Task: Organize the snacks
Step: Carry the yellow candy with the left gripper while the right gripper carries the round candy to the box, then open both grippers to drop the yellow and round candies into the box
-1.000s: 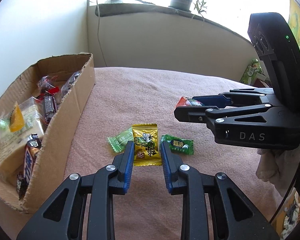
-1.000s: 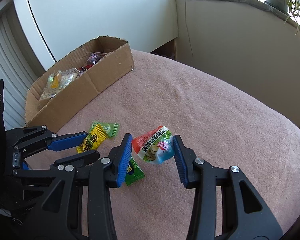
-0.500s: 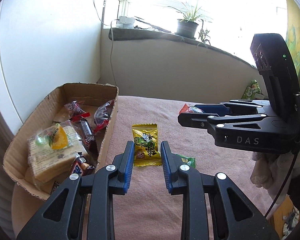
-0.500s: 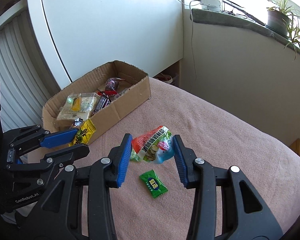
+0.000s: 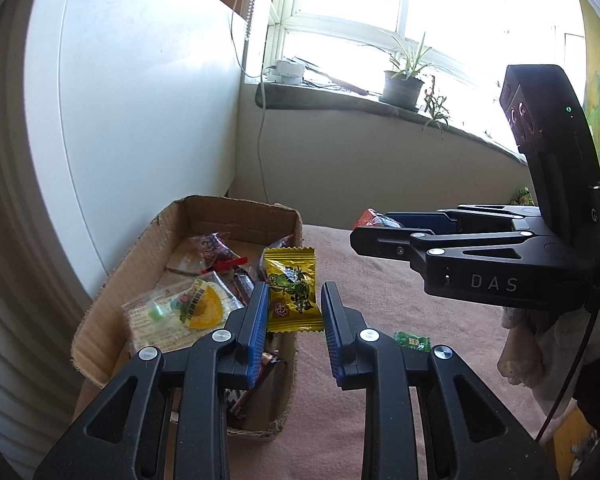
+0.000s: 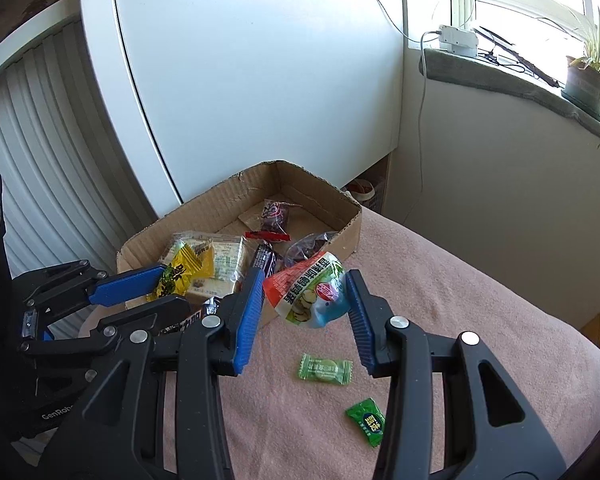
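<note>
Mid-delivery: the left gripper (image 5: 294,308) clamps a yellow candy packet (image 5: 291,288) above the cardboard box (image 6: 342,220) while the right gripper (image 6: 306,294) pinches a red-and-blue snack pouch (image 6: 310,294) beside its rim (two green candies (image 6: 326,368) wait on the pink cloth (image 6: 460,280)), each likely needing release over the box.

Left gripper (image 5: 294,312): black frame, blue finger pads, silver screws. Right gripper (image 6: 302,300): same black, blue and silver.
Yellow candy packet (image 5: 291,290) between the left pads: yellow wrapper, dark green print, red mark.
Snack pouch (image 6: 310,294) between the right pads: red-orange top with white lettering, pale blue bottom.
Cardboard box (image 6: 316,188): plain brown.
Light green candy (image 6: 326,368), below the right gripper: pale green wrapper.
Dark green candy (image 6: 367,421): bright green, white lettering.
Cloth (image 6: 460,300): dusty pink.
</note>
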{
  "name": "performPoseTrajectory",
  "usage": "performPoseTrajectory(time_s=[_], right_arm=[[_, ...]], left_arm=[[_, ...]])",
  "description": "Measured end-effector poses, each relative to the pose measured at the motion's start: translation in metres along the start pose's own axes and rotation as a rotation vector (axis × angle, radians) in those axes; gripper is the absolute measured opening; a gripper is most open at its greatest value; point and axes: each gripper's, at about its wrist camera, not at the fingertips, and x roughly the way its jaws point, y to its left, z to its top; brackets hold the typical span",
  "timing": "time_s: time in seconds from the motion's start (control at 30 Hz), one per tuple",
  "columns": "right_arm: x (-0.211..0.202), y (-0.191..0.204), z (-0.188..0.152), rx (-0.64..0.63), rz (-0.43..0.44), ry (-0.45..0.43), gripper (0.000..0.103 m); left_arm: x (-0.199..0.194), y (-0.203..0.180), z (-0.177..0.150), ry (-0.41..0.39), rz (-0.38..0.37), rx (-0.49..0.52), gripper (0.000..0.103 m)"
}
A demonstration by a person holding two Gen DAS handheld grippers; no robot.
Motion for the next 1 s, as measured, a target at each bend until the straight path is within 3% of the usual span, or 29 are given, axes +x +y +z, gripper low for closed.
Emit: performPoseTrajectory(time_s=[0.47,1.0], right_arm=[[0.053,0.024,0.037,-0.005,0.033,0.031,0.043],[0.092,0.033,0.052,0.005,0.074,0.076,0.044]], left_arm=[[0.011,0.048,0.008,-0.002,0.047,-0.043,0.025],[0.023,0.064,0.011,0.014,0.057,-0.066,0.026]])
